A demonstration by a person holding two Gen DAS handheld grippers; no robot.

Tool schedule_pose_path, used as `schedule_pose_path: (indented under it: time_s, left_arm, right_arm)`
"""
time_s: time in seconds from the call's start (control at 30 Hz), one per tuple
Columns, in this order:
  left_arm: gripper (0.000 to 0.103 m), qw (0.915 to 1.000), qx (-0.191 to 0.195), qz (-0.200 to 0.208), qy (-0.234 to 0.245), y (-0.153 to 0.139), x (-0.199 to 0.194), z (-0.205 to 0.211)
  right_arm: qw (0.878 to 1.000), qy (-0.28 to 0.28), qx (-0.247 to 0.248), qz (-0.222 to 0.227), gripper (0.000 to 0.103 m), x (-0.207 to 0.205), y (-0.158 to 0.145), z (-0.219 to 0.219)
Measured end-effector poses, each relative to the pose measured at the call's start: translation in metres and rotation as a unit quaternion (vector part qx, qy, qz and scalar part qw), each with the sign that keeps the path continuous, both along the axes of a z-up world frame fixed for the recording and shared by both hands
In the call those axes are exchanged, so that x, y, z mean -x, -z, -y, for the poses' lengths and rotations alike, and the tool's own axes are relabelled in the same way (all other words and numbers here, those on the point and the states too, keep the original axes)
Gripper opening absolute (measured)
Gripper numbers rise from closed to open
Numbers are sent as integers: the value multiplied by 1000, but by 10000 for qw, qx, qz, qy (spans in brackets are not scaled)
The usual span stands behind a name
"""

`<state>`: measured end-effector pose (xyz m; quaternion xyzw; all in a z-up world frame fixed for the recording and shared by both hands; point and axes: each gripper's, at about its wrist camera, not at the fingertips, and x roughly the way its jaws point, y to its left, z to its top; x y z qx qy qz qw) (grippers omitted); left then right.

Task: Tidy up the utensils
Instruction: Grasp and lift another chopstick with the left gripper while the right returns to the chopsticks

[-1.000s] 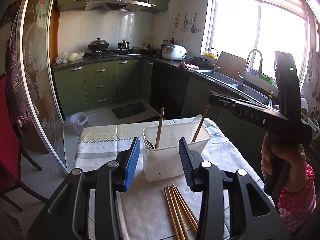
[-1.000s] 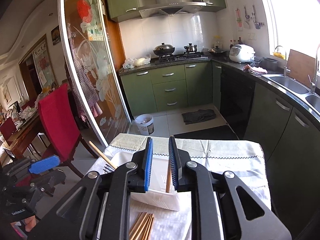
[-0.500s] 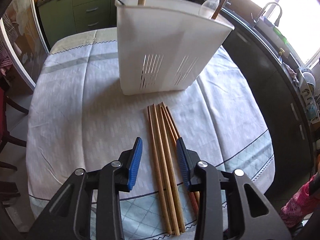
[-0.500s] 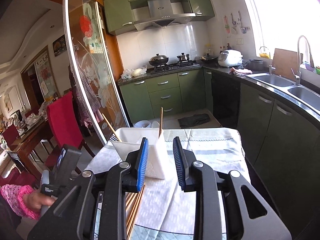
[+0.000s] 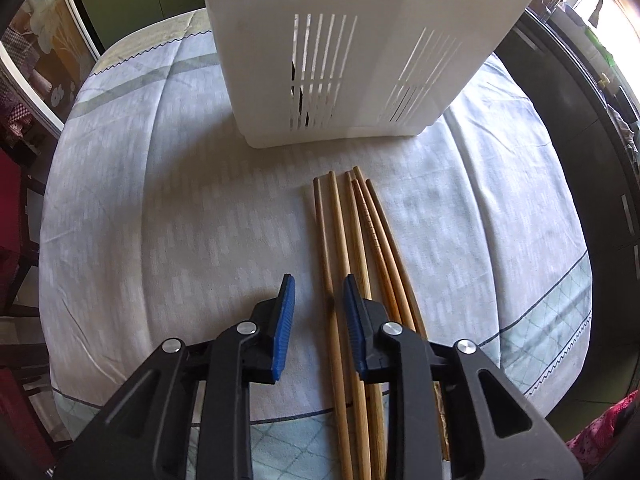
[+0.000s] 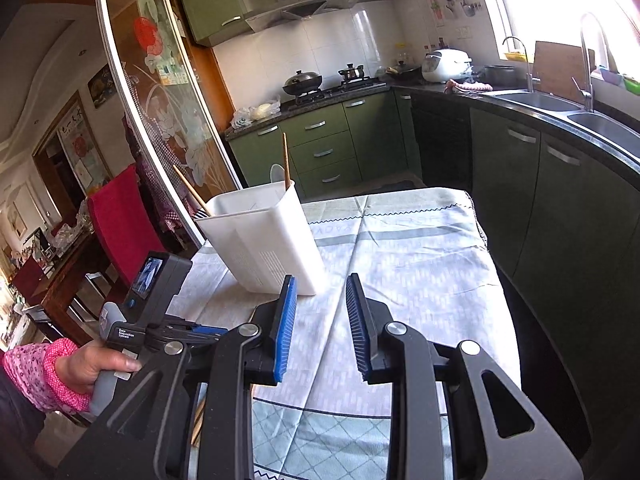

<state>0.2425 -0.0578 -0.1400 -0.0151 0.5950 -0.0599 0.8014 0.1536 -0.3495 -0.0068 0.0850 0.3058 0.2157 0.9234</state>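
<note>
Reaching for the chopsticks beside the holder

My left gripper points down over the chopsticks on the tablecloth before the white utensil holder; its jaws have just been closing, one stick between them, pads not touching. My right gripper hangs parted, empty.

Left wrist view aimed steeply down, close over table, right wrist view angled shallowly across kitchen, white utensil holder shared by both.

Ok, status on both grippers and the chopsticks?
Left gripper closing around leftmost chopsticks, not yet gripped. Right gripper open, empty. Utensil holder just beyond; nothing blocking.
</note>
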Motion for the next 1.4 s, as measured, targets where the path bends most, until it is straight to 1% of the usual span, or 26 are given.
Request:
schedule_pose_path:
  time_s: [0.07, 0.13, 0.3, 0.4, 0.47, 0.5, 0.63, 0.7, 0.77, 0.83, 0.93, 1.03, 1.1, 1.2, 1.27, 1.4]
  left_arm:
    - [22, 10000, -89, 35, 5, 0, -1, 3]
    - [17, 9999, -137, -11, -7, 2, -4, 4]
    - [14, 9998, -196, -27, -27, 4, -10, 6]
    - [14, 9996, -292, 14, 3, 5, -19, 14]
    - [11, 9993, -366, 58, 35, 5, -21, 19]
    - [7, 9993, -362, 71, 61, 5, -22, 21]
    - [6, 10000, -92, -3, -7, 5, -16, 12]
    - [6, 9999, 36, 112, -66, -1, -13, 6]
    - [6, 9993, 108, 344, -84, -12, -8, 0]
    - [6, 9975, 195, 671, -97, -28, 1, -6]
    - [6, 9914, 286, 1276, -40, -54, 23, -12]
    - [5, 9798, 280, 1978, 19, -81, 52, -15]
    - [5, 9698, 263, 2426, 33, -97, 72, -20]
    - [5, 9544, 217, 2976, 18, -114, 102, -25]
    - [5, 9478, 252, 3179, -16, -119, 117, -29]
    - [5, 9403, 210, 3397, -79, -120, 137, -29]
  right_arm:
    - [10000, -12, -8, 7, 26, 1, -2, 0]
    - [10000, -23, -12, 13, 26, 1, -3, -1]
    - [10000, -39, -4, -41, 26, 0, -2, -2]
    - [10000, -47, -25, -81, 32, 1, -1, -4]
    - [9999, -69, -21, -95, 32, 2, -1, -6]
    - [9999, -77, -16, -100, 32, 2, 0, -6]
    - [9999, -85, 14, -142, 32, 1, 1, -7]
    - [9998, -94, 24, -177, 32, 0, 2, -8]
    - [9997, -117, 43, -227, 32, -1, 5, -9]
    - [9995, -139, 51, -291, 32, -3, 10, -11]
    - [9991, -183, 49, -378, 32, -6, 16, -14]
    - [9988, -243, 80, -417, 32, -8, 19, -21]
    - [9982, -332, 134, -472, 32, -11, 22, -29]
    - [9952, -564, 410, -689, 40, -21, 33, -52]
    - [9910, -743, 623, -923, 41, -32, 47, -72]
    - [9792, -1032, 974, -1453, 40, -59, 79, -109]
